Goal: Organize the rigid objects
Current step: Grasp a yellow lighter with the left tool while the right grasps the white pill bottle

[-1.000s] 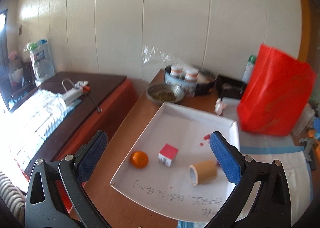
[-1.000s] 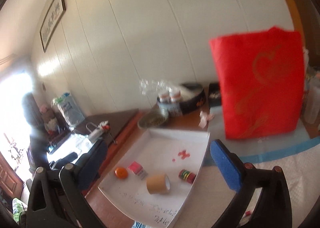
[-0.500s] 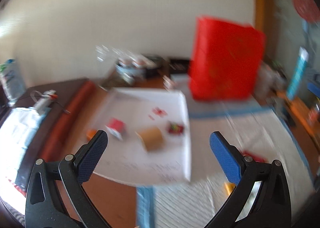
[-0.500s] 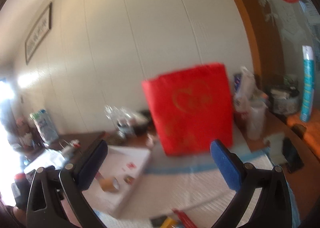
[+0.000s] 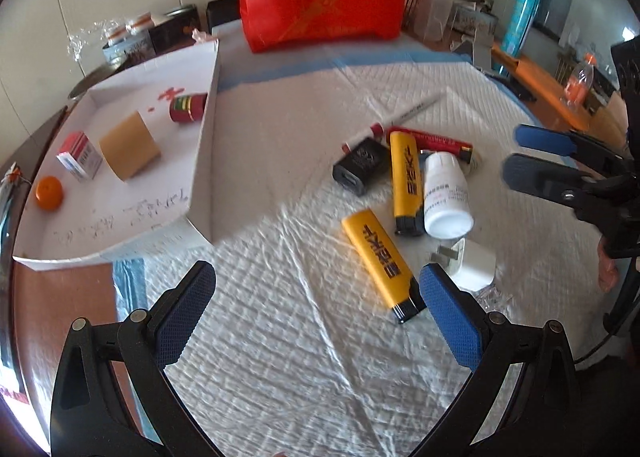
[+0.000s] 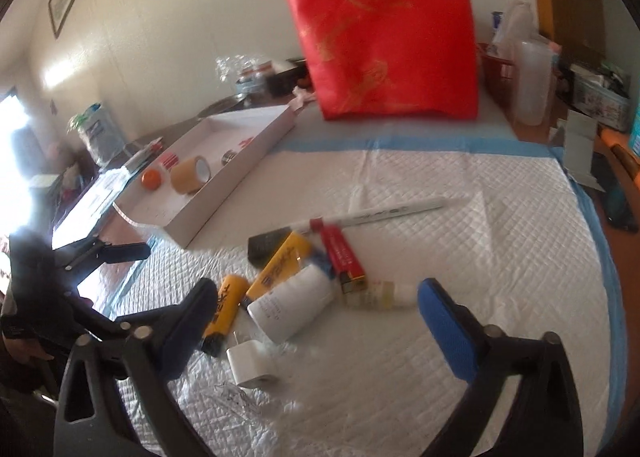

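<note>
Both grippers are over the white quilted pad point(image 5: 280, 337), and both are empty. The left gripper point(image 5: 316, 309) has its jaws spread wide with nothing between the pads. Just at its two o'clock lies a yellow lighter point(image 5: 378, 259) with dark block lettering down its side; it is too smeared to spell out with confidence. A second yellow lighter point(image 5: 406, 181) with the same print lies at twelve o'clock from the first, alongside a white bottle point(image 5: 446, 195) on its side, whose label carries fine print too small to read. A white plug adapter point(image 5: 474, 263), prongs showing, sits at six o'clock from the bottle.

The right gripper point(image 6: 316, 305) has just been closing a little, yet its jaws stand well apart and nothing is pinched; the white bottle point(image 6: 292, 307) lies on the pad between its fingers, untouched. At ten o'clock of the pile are a black charger block point(image 5: 358, 171) and a red lighter point(image 5: 436, 143), and a white pen point(image 6: 392, 211) bears dark print that I cannot read.

Over at nine o'clock in the left wrist view, the white tray point(image 5: 200, 161) holds a tan tape roll point(image 5: 130, 147), a small orange fruit point(image 5: 49, 193), a red-and-white box point(image 5: 78, 157) and a small red tin point(image 5: 186, 107). There is handwriting on the tray floor, not legible. At twelve o'clock stands a red bag point(image 6: 384, 33) with a gold heart and gold characters.
</note>
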The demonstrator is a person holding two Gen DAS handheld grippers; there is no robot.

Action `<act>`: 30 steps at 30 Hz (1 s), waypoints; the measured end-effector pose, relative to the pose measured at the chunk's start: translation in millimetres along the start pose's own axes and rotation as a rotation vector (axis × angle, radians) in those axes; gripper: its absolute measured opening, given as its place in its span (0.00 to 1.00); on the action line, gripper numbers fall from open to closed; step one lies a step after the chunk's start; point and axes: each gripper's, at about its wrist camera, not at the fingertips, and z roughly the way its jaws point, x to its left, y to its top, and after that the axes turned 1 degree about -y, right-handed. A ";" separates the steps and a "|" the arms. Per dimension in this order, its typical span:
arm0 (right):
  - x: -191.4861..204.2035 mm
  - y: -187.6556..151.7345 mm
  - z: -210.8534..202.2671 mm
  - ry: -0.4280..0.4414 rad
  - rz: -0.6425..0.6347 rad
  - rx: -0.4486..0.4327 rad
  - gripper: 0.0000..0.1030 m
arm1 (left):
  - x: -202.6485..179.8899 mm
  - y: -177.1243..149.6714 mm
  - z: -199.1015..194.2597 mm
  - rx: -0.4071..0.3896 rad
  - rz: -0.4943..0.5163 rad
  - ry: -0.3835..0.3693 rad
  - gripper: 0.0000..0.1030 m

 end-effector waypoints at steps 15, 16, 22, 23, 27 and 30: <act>13.2 1.7 54.9 0.176 -0.247 0.135 0.77 | -19.9 -2.7 24.6 0.070 -0.105 -0.091 0.61; 16.0 2.1 57.7 0.178 -0.283 0.136 0.77 | -22.1 -2.3 25.6 0.061 -0.104 -0.066 0.59; 23.6 -1.3 65.6 0.220 -0.376 0.184 0.63 | -34.4 -1.7 31.0 0.064 -0.062 0.008 0.58; 24.3 -2.2 64.2 0.214 -0.389 0.183 0.63 | -35.8 -1.5 31.7 0.064 -0.057 0.014 0.58; 20.2 -4.7 57.5 0.201 -0.411 0.171 0.63 | -37.9 -1.3 33.3 0.063 -0.054 0.040 0.42; 9.7 -1.5 50.1 0.186 -0.379 0.143 0.62 | -32.8 -0.7 31.6 0.066 -0.077 0.059 0.23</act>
